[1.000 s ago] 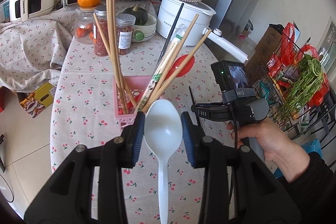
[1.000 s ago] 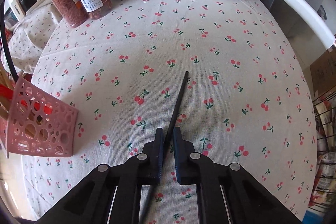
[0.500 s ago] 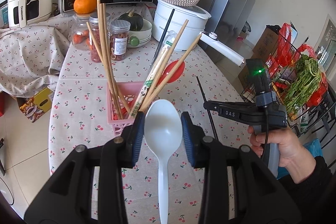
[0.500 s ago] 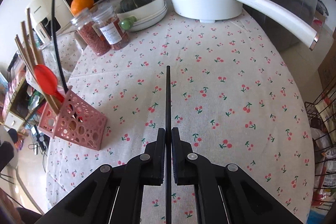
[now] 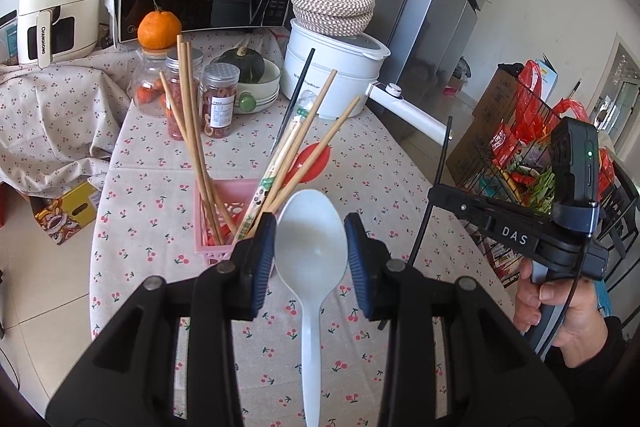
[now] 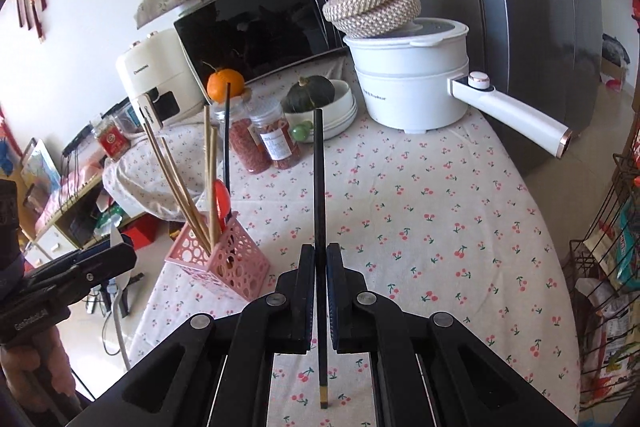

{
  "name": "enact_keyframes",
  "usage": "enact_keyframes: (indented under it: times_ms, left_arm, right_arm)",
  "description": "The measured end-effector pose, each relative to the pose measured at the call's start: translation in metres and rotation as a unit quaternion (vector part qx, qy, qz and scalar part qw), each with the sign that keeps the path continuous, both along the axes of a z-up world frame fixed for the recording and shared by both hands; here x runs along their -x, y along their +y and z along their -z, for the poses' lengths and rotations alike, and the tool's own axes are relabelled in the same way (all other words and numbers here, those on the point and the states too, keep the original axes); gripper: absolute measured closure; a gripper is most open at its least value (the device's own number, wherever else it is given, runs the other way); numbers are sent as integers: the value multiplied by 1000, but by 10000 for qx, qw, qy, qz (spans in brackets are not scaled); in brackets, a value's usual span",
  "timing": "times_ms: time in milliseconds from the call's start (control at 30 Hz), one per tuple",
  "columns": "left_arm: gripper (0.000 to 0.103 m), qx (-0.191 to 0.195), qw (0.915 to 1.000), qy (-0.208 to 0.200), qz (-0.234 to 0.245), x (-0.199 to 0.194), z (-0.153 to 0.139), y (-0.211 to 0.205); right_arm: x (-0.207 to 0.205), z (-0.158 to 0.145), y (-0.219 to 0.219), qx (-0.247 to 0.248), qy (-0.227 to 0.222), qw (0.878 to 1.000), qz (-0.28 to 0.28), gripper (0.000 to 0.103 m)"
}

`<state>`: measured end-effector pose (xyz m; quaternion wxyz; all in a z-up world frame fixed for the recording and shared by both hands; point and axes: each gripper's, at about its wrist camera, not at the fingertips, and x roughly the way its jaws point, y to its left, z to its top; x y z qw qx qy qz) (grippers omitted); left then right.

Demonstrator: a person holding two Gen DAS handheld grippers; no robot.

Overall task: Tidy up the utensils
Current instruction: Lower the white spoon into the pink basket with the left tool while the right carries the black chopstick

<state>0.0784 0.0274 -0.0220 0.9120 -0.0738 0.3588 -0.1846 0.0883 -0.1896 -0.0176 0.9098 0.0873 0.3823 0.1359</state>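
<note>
Tablecloth (image 5: 160,195): one holder (image 5: 218,219), two jars (image 5: 218,99).

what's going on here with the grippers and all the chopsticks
A person is sorting utensils into a pink holder on a cherry-print table. The left gripper holds a white spoon by its bowl just in front of the holder. The right gripper is clamped on a single black chopstick, lifted clear of the table. Wooden chopsticks, another black one and a red spoon already stand in the holder.
</note>
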Motion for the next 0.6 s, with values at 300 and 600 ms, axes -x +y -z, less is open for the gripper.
enact_keyframes:
  times_ms: [300,600]
  left_arm:
    - [66,143,9980,-605,-140,7,-20,6]
    - [66,473,9881,-1285,-704,-3,-36,28]
  right_arm:
    - [18,-31,11,-110,-678,9974,-232,97]
    - [13,-40,25,-132,-562,9976,-380,97]
